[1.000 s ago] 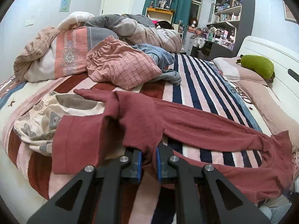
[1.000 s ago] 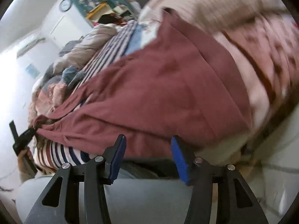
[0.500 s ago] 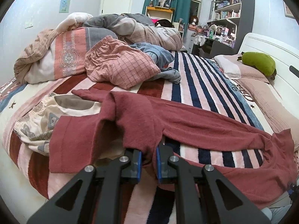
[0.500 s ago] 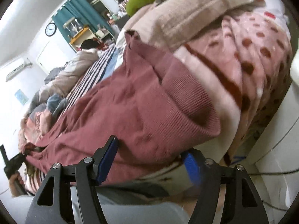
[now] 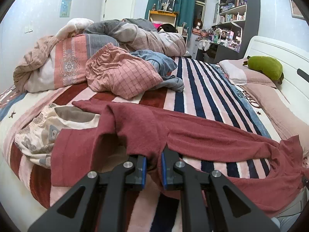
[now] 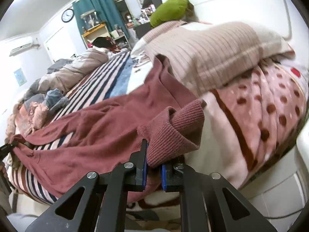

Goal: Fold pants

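Observation:
Dark red pants (image 5: pixel 193 127) lie stretched across the striped bed, legs running right toward the pillows. My left gripper (image 5: pixel 153 163) is shut on the pants' fabric near the waist end, lifting a fold. In the right wrist view the pants (image 6: pixel 92 127) run from the far left to the near edge. My right gripper (image 6: pixel 153 169) is shut on the ribbed cuff (image 6: pixel 173 133) of a leg at the bed's edge. The left gripper shows small at the far left (image 6: pixel 4 148).
A pile of quilts and clothes (image 5: pixel 96 58) fills the bed's far left. Patterned shorts (image 5: pixel 38 131) lie under the pants' waist. Pillows (image 5: pixel 256 85) and a green plush (image 5: pixel 264 67) sit by the headboard. A beige pillow (image 6: pixel 212 52) lies close to my right gripper.
My right gripper moved in to the leg cuff and closed on it, lifting it slightly. My left gripper stayed shut on the pants and barely moved.

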The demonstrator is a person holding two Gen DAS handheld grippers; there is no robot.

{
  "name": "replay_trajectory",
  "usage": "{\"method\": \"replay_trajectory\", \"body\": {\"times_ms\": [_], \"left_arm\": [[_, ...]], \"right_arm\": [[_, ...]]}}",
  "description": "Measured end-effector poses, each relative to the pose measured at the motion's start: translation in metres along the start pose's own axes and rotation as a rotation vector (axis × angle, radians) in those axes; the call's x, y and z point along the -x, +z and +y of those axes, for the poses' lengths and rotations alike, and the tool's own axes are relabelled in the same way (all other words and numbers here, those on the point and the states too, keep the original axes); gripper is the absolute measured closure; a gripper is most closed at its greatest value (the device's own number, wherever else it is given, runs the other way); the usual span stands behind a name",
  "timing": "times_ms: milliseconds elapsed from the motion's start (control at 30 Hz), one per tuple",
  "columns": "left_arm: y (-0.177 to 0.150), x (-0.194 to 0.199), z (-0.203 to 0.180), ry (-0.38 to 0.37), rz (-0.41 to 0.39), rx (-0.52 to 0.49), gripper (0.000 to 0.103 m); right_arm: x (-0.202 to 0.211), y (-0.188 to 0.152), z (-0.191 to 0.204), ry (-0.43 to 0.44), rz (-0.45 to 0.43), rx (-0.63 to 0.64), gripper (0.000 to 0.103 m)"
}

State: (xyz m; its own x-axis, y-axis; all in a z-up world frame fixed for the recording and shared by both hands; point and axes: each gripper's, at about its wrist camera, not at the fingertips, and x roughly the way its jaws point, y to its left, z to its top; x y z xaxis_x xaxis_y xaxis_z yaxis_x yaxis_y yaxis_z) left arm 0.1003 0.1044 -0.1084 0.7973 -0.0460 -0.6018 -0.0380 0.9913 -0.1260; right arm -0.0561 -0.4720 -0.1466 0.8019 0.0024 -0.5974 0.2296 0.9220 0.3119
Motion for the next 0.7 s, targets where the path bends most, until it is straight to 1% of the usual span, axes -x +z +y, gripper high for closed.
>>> {"method": "replay_trajectory", "body": {"times_ms": [333,533,700], "left_arm": [[0.001,0.000,0.000,-0.001,-0.005,-0.001,0.094],[0.005,0.004,-0.003,-0.010,-0.030,-0.008,0.094],[0.015,0.008,-0.008,-0.014,-0.058,-0.020,0.094]], "right_arm": [[-0.001,0.017,0.012,0.006,-0.024,0.050,0.098],[-0.003,0.027,0.020,0.016,-0.041,0.075,0.098],[-0.004,0.039,0.028,0.025,-0.057,0.096,0.099]]}}
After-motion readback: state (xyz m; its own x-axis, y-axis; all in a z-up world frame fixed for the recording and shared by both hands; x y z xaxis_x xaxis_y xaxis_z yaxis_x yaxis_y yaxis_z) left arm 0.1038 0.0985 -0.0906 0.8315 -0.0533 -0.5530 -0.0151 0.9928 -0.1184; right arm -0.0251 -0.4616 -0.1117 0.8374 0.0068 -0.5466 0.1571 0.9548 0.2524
